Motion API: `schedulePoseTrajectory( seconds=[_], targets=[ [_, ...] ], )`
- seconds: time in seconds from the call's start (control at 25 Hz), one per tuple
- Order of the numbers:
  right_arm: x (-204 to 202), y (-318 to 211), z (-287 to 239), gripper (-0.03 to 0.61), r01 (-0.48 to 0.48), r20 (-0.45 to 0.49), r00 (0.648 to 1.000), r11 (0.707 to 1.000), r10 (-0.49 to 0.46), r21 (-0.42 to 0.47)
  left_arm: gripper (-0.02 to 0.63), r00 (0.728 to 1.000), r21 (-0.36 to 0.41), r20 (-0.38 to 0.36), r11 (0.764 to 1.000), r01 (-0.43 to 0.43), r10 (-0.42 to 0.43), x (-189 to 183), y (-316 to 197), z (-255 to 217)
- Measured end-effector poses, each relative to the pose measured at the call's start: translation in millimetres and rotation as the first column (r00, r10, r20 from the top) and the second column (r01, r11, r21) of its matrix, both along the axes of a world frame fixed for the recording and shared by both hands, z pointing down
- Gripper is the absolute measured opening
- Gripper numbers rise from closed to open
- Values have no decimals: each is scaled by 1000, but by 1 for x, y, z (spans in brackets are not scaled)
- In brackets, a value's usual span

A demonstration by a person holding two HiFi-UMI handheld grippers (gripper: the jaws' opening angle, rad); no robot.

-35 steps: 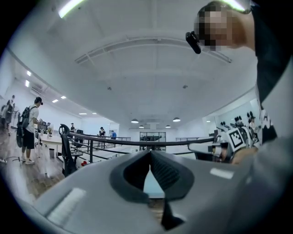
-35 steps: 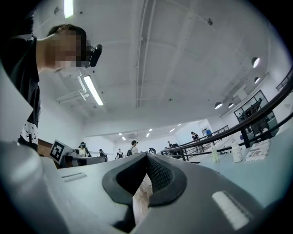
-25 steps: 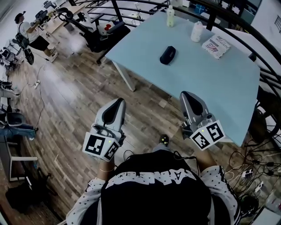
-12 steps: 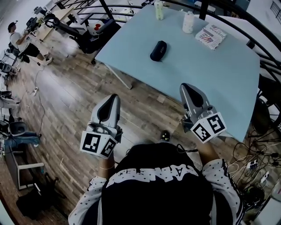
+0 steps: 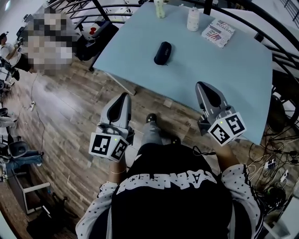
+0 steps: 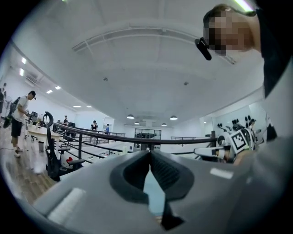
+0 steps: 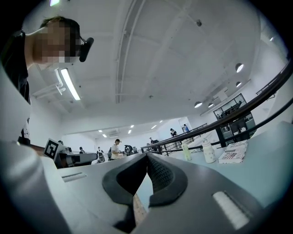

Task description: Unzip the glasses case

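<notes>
Head view: my left gripper and right gripper, fingers together and empty; glasses case well ahead of both fingertips, untouched, unzipping all left

L gripper & R gripper: jaws closed, empty, level.

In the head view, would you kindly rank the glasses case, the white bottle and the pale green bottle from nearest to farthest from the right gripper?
1. glasses case, in the middle of the table, ahead and left of the right gripper.
2. white bottle, at the far edge, almost straight ahead.
3. pale green bottle, at the far edge, farther left.
</notes>
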State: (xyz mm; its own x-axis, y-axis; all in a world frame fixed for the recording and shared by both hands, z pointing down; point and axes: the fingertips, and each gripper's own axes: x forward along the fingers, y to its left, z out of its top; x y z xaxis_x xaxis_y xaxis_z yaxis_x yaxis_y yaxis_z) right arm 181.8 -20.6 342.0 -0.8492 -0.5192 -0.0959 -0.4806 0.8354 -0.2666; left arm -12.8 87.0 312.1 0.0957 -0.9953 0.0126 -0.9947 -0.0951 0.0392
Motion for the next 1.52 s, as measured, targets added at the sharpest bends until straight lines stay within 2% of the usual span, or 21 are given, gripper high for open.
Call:
schedulePoseTrajectory(
  seconds=[0.2,0.4,0.56,0.84,1.28,1.4,1.52],
  targets=[
    [-17,-36,4,-8,-79,-12,997,997,79,-19,0,996,-5,-60,998,-64,63,-29,-53,7],
    [-50,-80,12,-6,-152,1,988,985,152,-82,0,991,-3,-31,992,-130,130,-69,-114,5],
    [-77,-109,12,-3,-208,1,978,971,210,-117,0,982,-2,-38,982,-186,186,-97,-155,6],
    [-131,-162,29,2,-254,-7,966,948,257,-191,0,966,-20,-44,966,-256,255,-141,-224,11],
    [-194,-216,88,68,-373,-157,927,888,342,-268,0,933,-58,-80,933,-356,351,-192,-295,42],
    [-209,-227,109,118,-404,-227,910,868,348,-289,0,922,-61,-89,922,-383,377,-199,-311,46],
    [-224,-234,136,201,-434,-339,881,849,330,-301,0,909,-65,-102,909,-413,405,-204,-325,52]
  ],
)
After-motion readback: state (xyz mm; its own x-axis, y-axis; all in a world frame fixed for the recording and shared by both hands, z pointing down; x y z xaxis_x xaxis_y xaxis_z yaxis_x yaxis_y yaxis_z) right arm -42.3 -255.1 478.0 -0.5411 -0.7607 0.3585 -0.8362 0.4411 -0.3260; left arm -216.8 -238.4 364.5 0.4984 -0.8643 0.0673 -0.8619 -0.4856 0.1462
